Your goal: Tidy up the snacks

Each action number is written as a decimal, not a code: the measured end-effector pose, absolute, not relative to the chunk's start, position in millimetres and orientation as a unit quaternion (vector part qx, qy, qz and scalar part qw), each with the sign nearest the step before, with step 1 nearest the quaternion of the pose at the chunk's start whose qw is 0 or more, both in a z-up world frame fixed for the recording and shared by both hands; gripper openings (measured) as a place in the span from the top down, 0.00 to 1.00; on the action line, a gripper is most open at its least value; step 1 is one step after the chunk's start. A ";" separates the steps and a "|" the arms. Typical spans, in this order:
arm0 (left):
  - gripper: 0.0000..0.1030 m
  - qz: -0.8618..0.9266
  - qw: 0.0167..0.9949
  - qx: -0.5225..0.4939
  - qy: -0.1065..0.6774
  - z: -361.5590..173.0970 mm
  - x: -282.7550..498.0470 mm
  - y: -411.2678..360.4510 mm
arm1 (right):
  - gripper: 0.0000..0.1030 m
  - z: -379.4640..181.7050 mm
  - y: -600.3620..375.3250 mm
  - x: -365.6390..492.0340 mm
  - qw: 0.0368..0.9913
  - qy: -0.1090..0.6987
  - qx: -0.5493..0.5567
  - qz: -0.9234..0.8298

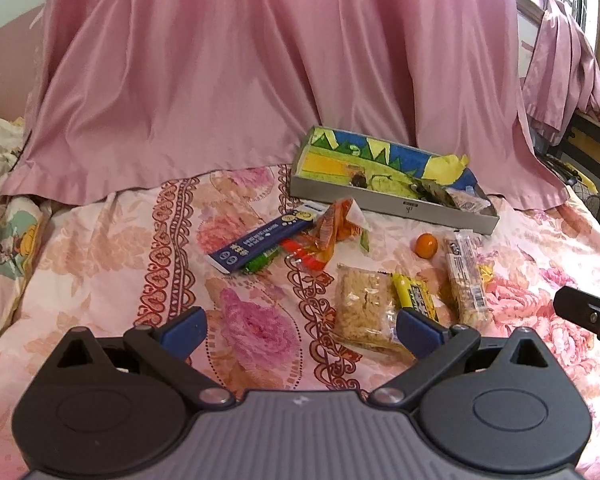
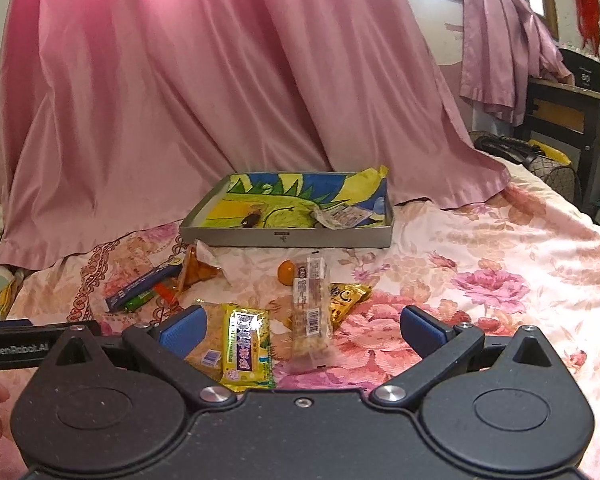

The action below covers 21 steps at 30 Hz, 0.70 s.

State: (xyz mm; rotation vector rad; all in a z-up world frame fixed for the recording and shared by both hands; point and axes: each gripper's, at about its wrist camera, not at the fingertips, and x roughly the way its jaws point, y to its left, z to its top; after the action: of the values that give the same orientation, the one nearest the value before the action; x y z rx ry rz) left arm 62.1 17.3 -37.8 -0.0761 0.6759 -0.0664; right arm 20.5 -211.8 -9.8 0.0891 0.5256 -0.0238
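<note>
Snacks lie on a floral bedsheet in front of a grey shallow box (image 1: 396,206) (image 2: 288,237) lined with a yellow, green and blue picture and holding a few packets (image 2: 340,216). Loose on the sheet are a dark blue bar (image 1: 260,244) (image 2: 140,285), an orange packet (image 1: 332,232) (image 2: 196,270), a noodle packet (image 1: 364,308), a yellow packet (image 2: 246,346) (image 1: 414,296), a long clear bar (image 2: 312,308) (image 1: 466,280), a gold packet (image 2: 346,298) and a small orange fruit (image 1: 426,245) (image 2: 286,271). My left gripper (image 1: 300,328) and right gripper (image 2: 300,330) are both open and empty, just short of the snacks.
A pink curtain (image 1: 240,60) hangs behind the box. A dark wooden desk (image 2: 568,108) and a bag (image 2: 540,160) stand at the right beside the bed. The right gripper's body (image 1: 588,312) shows at the left wrist view's right edge.
</note>
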 end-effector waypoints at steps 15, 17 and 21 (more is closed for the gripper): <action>0.00 -0.072 0.926 -0.029 0.370 -63.1 104.5 -5.7 | 0.01 -16.9 -232.3 84.8 0.959 0.283 0.011 -0.005; 0.00 -0.079 0.924 -0.033 0.373 -67.4 110.0 -9.9 | 0.01 -22.4 -236.6 97.8 0.954 0.298 0.015 -0.003; 0.00 -0.092 0.919 -0.038 0.381 -77.9 121.4 -16.9 | 0.01 -31.0 -246.2 121.6 0.944 0.327 0.032 0.011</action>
State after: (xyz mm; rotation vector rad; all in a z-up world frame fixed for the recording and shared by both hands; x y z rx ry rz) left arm 121.4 -16.9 -77.9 -0.0781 0.7828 -0.1883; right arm 121.6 -246.2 -31.0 0.0653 0.6667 0.0223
